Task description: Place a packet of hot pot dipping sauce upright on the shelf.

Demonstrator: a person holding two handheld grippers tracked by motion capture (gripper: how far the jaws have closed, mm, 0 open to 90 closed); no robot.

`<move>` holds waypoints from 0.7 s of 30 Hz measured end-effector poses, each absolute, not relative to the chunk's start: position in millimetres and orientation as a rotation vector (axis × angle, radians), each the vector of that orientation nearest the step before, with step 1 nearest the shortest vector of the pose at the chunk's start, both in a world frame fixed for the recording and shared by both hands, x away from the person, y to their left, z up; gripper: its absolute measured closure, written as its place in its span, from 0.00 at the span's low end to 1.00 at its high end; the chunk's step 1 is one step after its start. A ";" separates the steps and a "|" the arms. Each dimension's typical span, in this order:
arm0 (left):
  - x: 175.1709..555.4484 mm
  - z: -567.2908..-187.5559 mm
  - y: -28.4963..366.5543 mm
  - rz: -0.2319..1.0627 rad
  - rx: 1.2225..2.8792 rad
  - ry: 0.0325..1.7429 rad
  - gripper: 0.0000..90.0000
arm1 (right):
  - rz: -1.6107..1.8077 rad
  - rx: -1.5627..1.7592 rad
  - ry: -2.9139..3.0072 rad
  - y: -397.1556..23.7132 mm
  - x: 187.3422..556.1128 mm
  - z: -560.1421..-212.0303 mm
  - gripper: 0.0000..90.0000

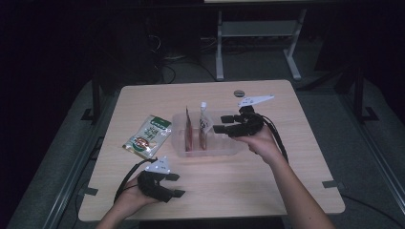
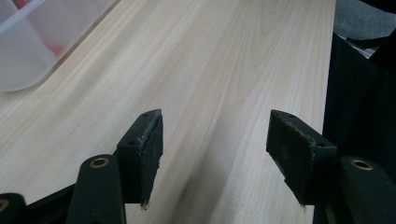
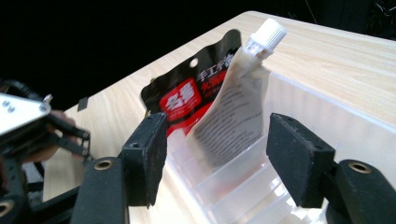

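- the clear bin (image 2: pixel 28 51) is cut off by the top-left corner in the left gripper view.
- print on the green packet (image 1: pixel 148 136) is too small to read.
- the white spouted pouch (image 3: pixel 233 112) hides part of the black-and-red pouch (image 3: pixel 182 98).
- the room beyond the worktop (image 1: pixel 267 95) is too dark to tell.

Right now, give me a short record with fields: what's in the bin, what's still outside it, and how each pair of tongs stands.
bin: clear plastic divided bin at mid-table
in bin: white spouted pouch and red-and-black packet, both upright in slots
outside bin: green snack bag lying flat to the bin's left
left tongs: open, empty, over bare table
right tongs: open, nothing gripped, at the bin, pointing toward the spouted pouch
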State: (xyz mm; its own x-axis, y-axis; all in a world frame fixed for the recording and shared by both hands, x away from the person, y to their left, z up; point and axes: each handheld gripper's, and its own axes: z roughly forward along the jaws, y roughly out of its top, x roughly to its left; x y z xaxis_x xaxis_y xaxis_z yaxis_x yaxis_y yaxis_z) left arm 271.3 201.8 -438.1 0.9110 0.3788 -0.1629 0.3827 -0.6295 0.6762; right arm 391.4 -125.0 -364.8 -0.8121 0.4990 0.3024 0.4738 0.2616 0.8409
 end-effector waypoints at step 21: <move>275.1 -431.6 216.6 0.035 2.298 0.576 0.39 | 1.407 0.898 2.522 -156.3 321.7 -392.0 0.32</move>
